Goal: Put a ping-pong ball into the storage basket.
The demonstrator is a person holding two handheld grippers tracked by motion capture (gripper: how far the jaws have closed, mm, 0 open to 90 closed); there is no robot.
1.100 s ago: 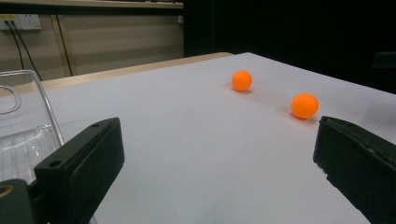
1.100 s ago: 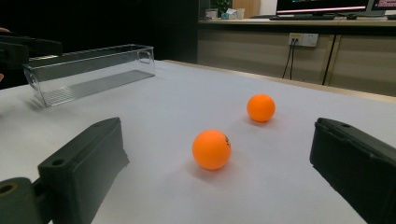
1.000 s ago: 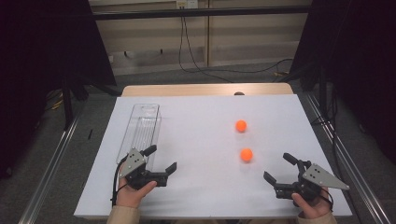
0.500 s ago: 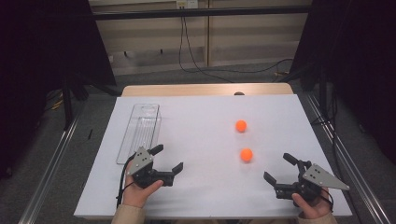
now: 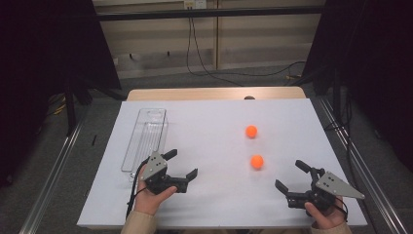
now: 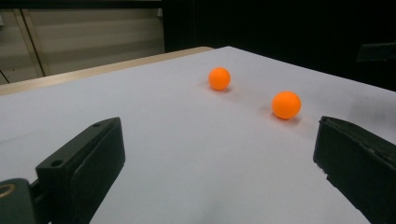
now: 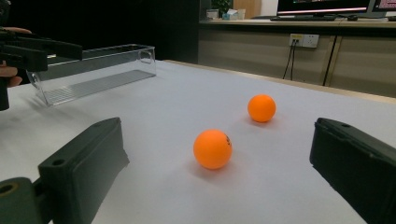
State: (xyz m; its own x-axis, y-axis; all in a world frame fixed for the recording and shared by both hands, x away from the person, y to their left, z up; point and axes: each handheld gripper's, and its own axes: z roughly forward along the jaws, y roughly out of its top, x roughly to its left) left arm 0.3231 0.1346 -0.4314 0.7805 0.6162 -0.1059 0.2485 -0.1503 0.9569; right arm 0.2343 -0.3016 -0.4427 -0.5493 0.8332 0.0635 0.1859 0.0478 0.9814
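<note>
Two orange balls lie on the white table: a far ball (image 5: 251, 131) and a near ball (image 5: 256, 162). My left gripper (image 5: 184, 163) is open at the front left, pointing right toward them, well short of both. Along its jaws the near ball (image 6: 286, 104) shows larger than the far ball (image 6: 219, 78), and nothing sits between the jaws of the left gripper (image 6: 215, 163). My right gripper (image 5: 288, 174) is open at the front right, just right of the near ball. Its view has the near ball (image 7: 213, 148) ahead between the jaws and the far ball (image 7: 261, 108) behind.
A clear plastic tray (image 5: 144, 139) lies lengthwise at the left, just behind my left hand; the tray (image 7: 93, 70) appears to hold nothing. The table's front edge runs close beneath both hands. A wooden strip (image 5: 214, 93) borders the far edge.
My left gripper has shifted a little to the right and forward, away from the tray's near end. The right gripper and both balls have stayed put.
</note>
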